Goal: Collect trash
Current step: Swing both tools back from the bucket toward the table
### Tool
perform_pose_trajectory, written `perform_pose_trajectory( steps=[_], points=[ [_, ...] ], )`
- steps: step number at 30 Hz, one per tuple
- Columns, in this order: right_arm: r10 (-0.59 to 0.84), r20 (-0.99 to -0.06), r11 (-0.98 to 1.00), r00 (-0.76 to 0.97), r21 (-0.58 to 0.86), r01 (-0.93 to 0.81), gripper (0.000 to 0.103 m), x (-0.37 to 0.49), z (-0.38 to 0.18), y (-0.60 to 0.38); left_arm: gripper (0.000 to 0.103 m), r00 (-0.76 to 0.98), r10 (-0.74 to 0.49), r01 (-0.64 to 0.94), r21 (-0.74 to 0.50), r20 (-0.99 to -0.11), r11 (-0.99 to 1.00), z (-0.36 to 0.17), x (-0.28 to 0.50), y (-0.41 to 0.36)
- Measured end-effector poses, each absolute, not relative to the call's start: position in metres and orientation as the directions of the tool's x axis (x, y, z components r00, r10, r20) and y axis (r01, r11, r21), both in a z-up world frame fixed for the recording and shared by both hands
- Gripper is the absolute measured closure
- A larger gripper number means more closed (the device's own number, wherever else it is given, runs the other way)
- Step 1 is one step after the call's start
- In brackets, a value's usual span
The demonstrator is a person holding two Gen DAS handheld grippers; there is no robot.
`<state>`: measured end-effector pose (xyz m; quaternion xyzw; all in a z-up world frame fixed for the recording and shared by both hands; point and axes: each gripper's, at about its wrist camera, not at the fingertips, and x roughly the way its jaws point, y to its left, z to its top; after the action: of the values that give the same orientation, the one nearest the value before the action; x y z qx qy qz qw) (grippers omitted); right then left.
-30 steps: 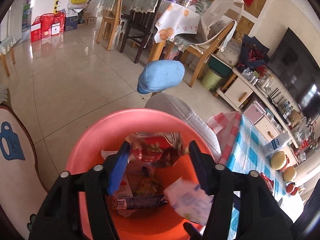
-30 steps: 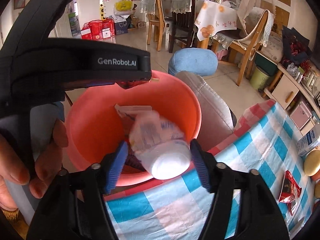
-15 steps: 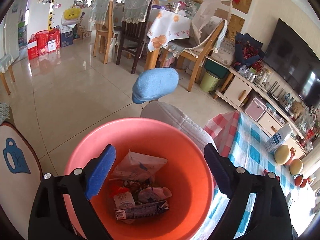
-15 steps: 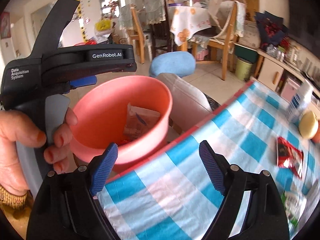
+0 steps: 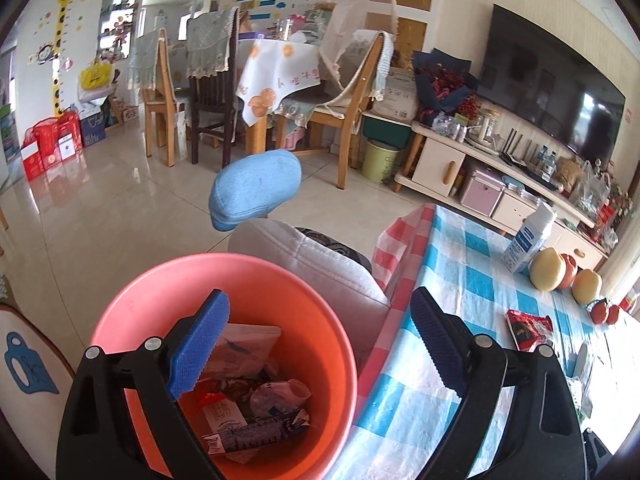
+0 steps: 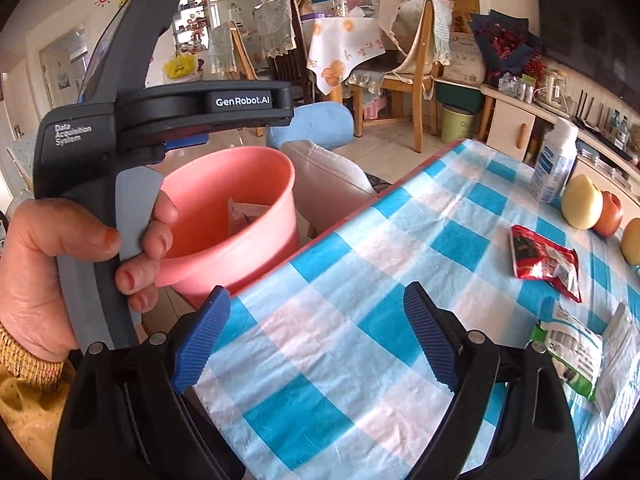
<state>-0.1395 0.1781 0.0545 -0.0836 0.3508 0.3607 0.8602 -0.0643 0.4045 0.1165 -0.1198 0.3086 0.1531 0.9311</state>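
Left gripper point(image 5: 316, 332): jaws wide apart, nothing between the blue pads point(image 5: 200, 344), no contact with anything. It hangs over the pink bin point(image 5: 132, 304), which stands off the near edge of the bench point(image 5: 452, 264). Left pad lies over the bin's mouth, right pad over the checked cloth edge. Inside the bin: a pale flat pouch point(image 5: 244, 348), a small milk carton point(image 5: 222, 414), a dark blue wrapper point(image 5: 256, 434) and a crumpled clear bottle point(image 5: 280, 392); items lower down are tangled and cannot be told apart. The bin's near wall is cut off by the gripper body.

In the right wrist view, a hand point(image 6: 52, 264) grips the handle of the left tool at the left edge; the tool's body covers part of the bin rim.

Right gripper point(image 6: 316, 340): jaws opening, already wide, nothing between them, pads clear of the blue-and-white cloth beneath.

Trash remaining on the bench, to the right: a red snack wrapper point(image 6: 546, 262) lying flat, well apart from the gripper; nearer the right edge, a green-and-white packet point(image 6: 572, 356) with a pale packet point(image 6: 618, 352) just beside it, both partly cut off by the gripper arm and the frame edge. Print on them is unreadable.

Far end of the bench: a white bottle point(image 6: 554, 168) upright, and round fruit point(image 6: 582, 202) just beside it.
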Motion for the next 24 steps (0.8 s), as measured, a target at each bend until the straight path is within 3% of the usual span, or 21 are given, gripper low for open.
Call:
perform_pose_trajectory(
  steps=[24],
  points=[
    [0.513,-0.6,0.828,0.614,0.155,-0.539,0.011,-0.145,0.07,0.069,0.012,0.776,0.064,-0.167,-0.106,-0.628,0.98,0.104,-0.043,0.318]
  ],
)
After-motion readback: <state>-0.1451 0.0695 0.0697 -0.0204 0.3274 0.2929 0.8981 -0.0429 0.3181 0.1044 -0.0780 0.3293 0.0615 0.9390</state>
